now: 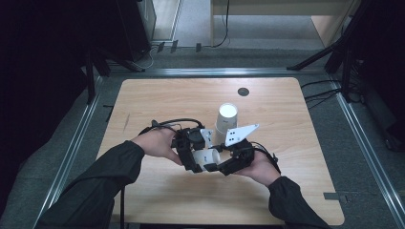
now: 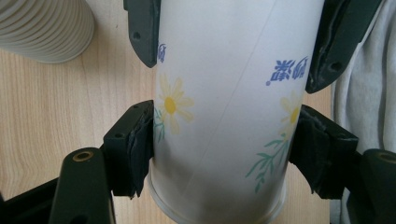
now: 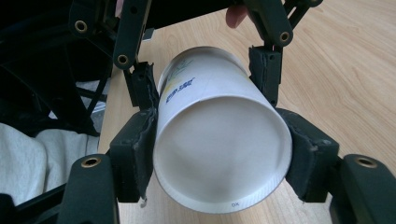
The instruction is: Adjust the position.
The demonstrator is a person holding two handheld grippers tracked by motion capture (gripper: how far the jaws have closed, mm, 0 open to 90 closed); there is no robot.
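Note:
A white paper cup (image 1: 206,156) printed with yellow flowers and blue characters is held level above the table's near middle, between both hands. My left gripper (image 2: 224,140) is shut on the cup (image 2: 224,93) near its rim, pads pressed to both sides. From the opposite end my right gripper (image 3: 219,140) is shut on the same cup (image 3: 219,154) at its base, which faces that camera. In the high view the left gripper (image 1: 193,152) and right gripper (image 1: 224,161) meet at the cup.
A stack of upside-down white cups (image 1: 226,118) stands just beyond the grippers, and its ribbed side (image 2: 42,28) is seen close by. A dark round disc (image 1: 243,91) sits in the wooden table (image 1: 157,100) near the far edge. Pale cloth (image 2: 369,93) lies below the cup.

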